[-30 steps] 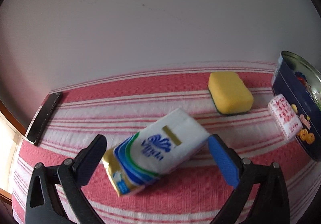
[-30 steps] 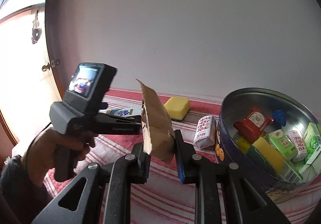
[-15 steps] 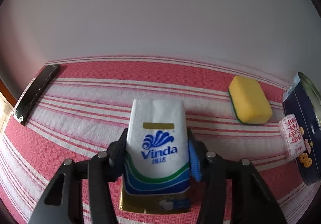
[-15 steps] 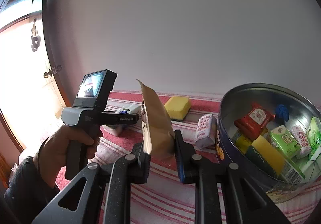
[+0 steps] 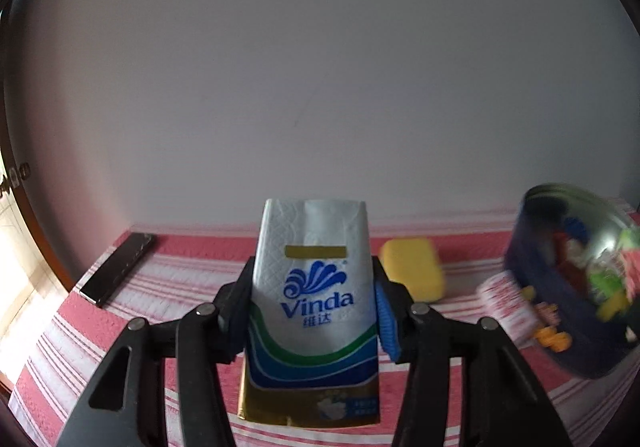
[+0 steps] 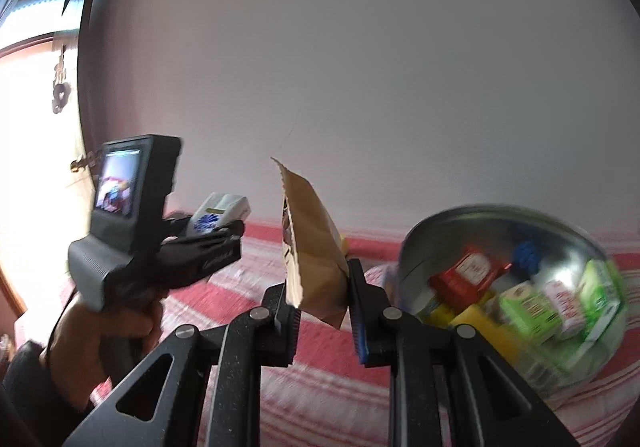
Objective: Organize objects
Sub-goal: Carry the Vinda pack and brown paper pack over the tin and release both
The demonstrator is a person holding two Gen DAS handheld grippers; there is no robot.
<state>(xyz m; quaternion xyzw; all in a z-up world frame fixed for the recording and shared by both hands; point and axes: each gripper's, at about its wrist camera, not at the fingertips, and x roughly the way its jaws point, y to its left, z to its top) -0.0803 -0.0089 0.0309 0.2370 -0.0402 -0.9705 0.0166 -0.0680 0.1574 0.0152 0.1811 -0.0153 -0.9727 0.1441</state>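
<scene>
L gripper (image 5: 314, 311) jaws just clamped on the Vinda tissue pack (image 5: 316, 287), pads pressing both sides; pack lifted clear of the striped cloth (image 5: 72, 331), centre frame, long axis running away from the cam. R gripper (image 6: 322, 311) pinched tight on a brown paper pouch (image 6: 314, 247), upright, mid-frame, tin (image 6: 516, 223) at right.

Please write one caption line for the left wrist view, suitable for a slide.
Left gripper clamps a Vinda tissue pack above the striped cloth, with yellow sponge and blurred tin behind.
</scene>
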